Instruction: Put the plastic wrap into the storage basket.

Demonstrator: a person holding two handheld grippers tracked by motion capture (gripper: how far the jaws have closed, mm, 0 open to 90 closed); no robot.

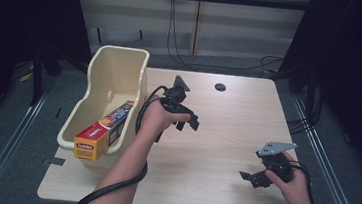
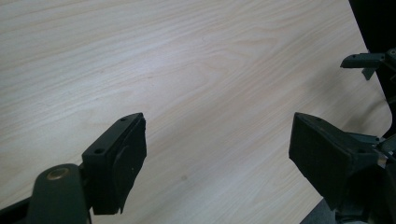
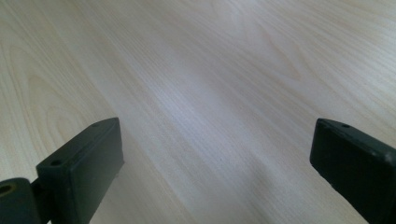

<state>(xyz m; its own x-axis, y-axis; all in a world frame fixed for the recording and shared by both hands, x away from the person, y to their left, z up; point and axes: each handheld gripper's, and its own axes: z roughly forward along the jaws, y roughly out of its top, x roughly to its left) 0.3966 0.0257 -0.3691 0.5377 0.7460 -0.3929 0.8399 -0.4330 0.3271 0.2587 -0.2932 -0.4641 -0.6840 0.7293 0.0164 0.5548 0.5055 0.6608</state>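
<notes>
A long box (image 1: pixel 103 135) lies tilted in the cream bin (image 1: pixel 102 72) at the table's (image 1: pixel 226 131) left edge. The left gripper (image 1: pixel 189 123), jaws apart and empty, hovers just beside it; the right gripper (image 1: pixel 248 178), likewise apart, hovers near the front. A careless reach could tip the overhanging bin.

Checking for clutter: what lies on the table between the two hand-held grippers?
Nothing: bare wood between the left hand-held gripper and the right hand-held gripper, seen in the high view.
</notes>
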